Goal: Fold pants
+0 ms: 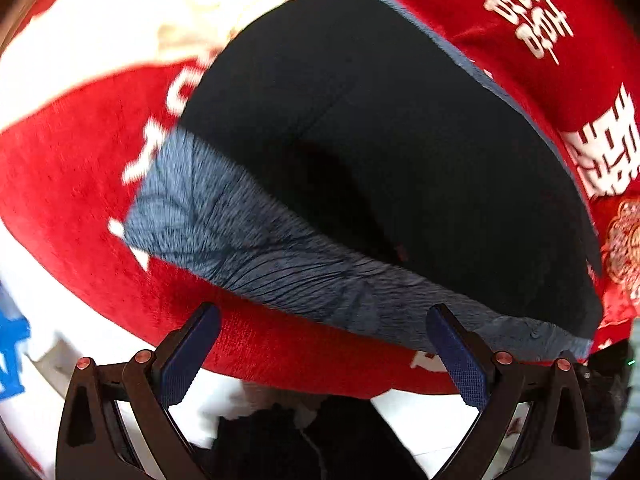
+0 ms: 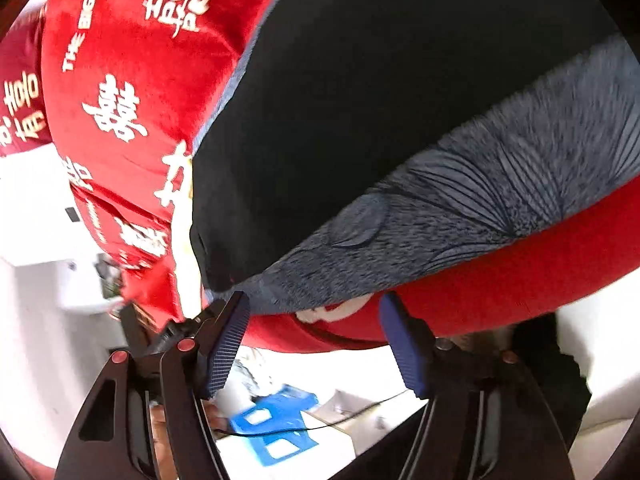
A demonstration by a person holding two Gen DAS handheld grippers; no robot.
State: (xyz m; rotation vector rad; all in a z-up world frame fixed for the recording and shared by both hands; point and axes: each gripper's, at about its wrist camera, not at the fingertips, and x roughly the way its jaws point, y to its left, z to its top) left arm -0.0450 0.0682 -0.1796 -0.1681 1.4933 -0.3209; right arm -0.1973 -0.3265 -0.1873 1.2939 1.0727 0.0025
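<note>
Black pants (image 1: 400, 152) lie flat on a red blanket (image 1: 72, 216) with white characters. A grey-blue patterned band (image 1: 280, 256) runs along their near edge. In the right wrist view the pants (image 2: 360, 100) and the same band (image 2: 500, 192) fill the upper right. My left gripper (image 1: 324, 344) is open and empty, just short of the band. My right gripper (image 2: 316, 332) is open and empty, its left fingertip at the near corner of the band, over the blanket's edge (image 2: 500, 296).
The blanket-covered surface ends just ahead of both grippers. Below it are a white floor (image 2: 40, 340), a blue stool (image 2: 276, 420) with a black cable, and white furniture (image 2: 52, 236) at the left. A blue-printed white thing (image 1: 12, 360) is at the left edge.
</note>
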